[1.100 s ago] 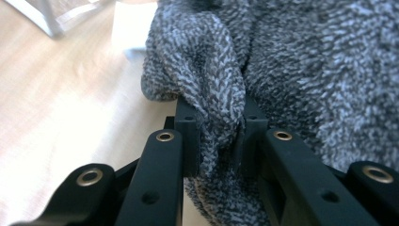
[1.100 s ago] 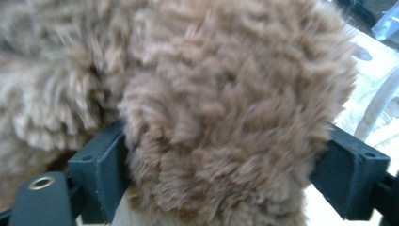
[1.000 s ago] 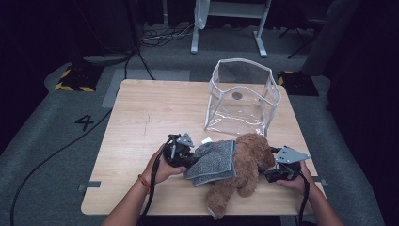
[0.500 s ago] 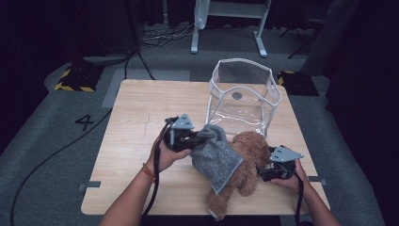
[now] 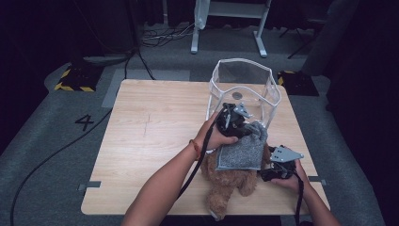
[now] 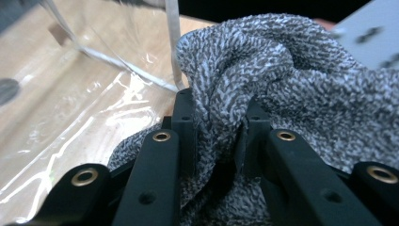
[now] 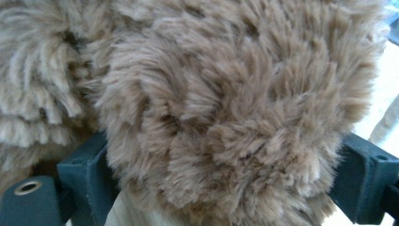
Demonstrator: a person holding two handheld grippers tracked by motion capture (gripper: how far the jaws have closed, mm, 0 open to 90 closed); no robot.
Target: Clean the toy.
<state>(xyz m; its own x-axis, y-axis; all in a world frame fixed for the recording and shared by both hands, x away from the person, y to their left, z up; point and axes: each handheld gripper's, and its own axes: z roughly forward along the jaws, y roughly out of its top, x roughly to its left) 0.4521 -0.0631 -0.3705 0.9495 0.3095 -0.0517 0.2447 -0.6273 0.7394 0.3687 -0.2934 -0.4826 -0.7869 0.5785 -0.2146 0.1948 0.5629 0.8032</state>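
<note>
Near the counter's (image 5: 141,141) front edge, toward its right corner, the right hand-held gripper (image 5: 277,172) has its jaws wide around the plush toy's (image 5: 230,181) shaggy brown fur, pinning it down — best kept firm so the toy stays put. Farther in, the left hand-held gripper (image 5: 244,127) is clamped on a bunched fold of the nubbly grey knit cloth (image 5: 242,150), its jaws just eased slightly; lift steadily so the limp fabric peels off the toy toward the clear, soft-walled bin (image 5: 244,84) near the far right corner.
</note>
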